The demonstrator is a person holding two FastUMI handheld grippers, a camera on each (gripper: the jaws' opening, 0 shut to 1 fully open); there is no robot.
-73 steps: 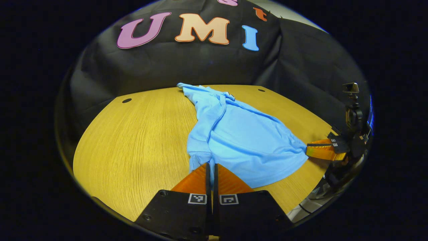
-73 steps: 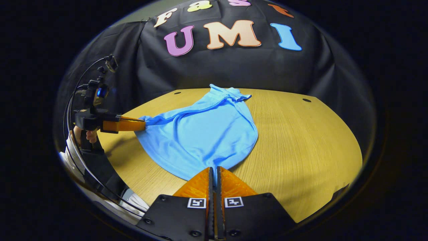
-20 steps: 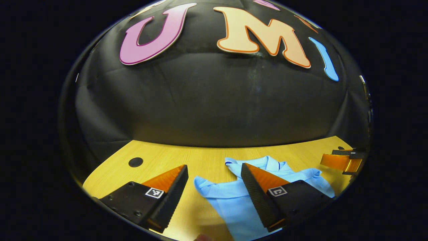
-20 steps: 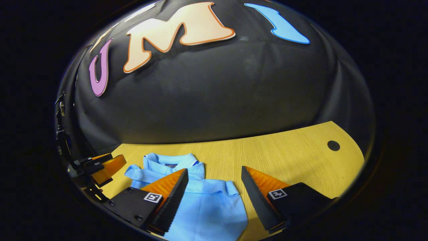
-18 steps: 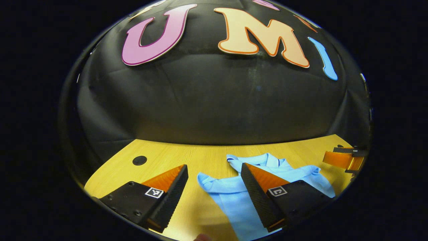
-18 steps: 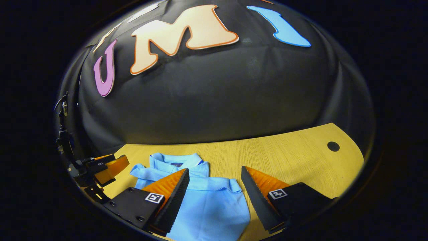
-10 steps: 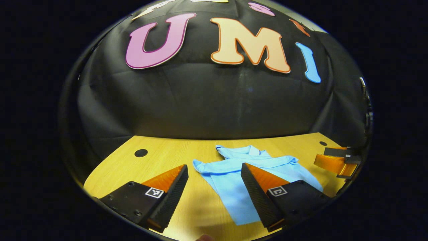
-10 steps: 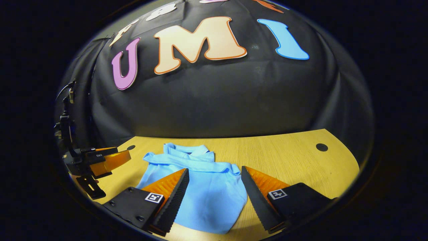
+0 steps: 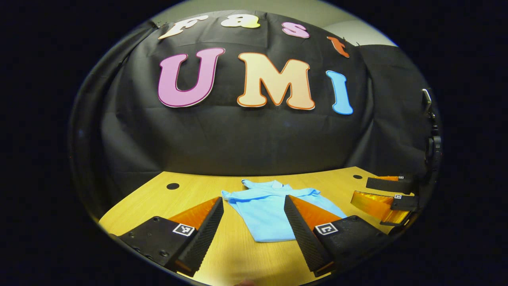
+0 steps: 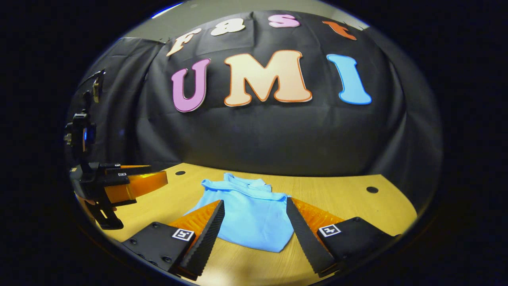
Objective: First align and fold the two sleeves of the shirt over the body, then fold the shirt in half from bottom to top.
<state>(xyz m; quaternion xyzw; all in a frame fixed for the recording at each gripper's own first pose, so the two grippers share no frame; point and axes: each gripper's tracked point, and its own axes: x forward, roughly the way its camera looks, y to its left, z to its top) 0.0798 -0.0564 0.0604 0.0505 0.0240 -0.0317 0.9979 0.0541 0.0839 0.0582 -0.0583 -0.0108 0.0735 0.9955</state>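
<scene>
The light blue shirt [image 9: 266,212] lies folded into a compact rectangle on the wooden table [image 9: 190,192], collar at its far end. My left gripper [image 9: 253,198] hovers open just short of its near edge, with nothing between its fingers. In the left gripper view the right gripper [image 9: 359,190] hangs open off the shirt's right side. In the right gripper view the shirt [image 10: 250,216] lies between and beyond the spread fingers of my right gripper [image 10: 254,201], which holds nothing. The left gripper [image 10: 158,173] shows there at the left, above the table and apart from the cloth.
The table [image 10: 337,198] ends at the black cloth wall behind the shirt. Small dark holes sit near its far corners [image 9: 172,186] [image 10: 372,189]. Bare wood lies on both sides of the shirt.
Both grippers were shut on the shirt's bottom hem; both are now open. Over the last second they have drawn back from the collar, leaving the shirt folded in half.
</scene>
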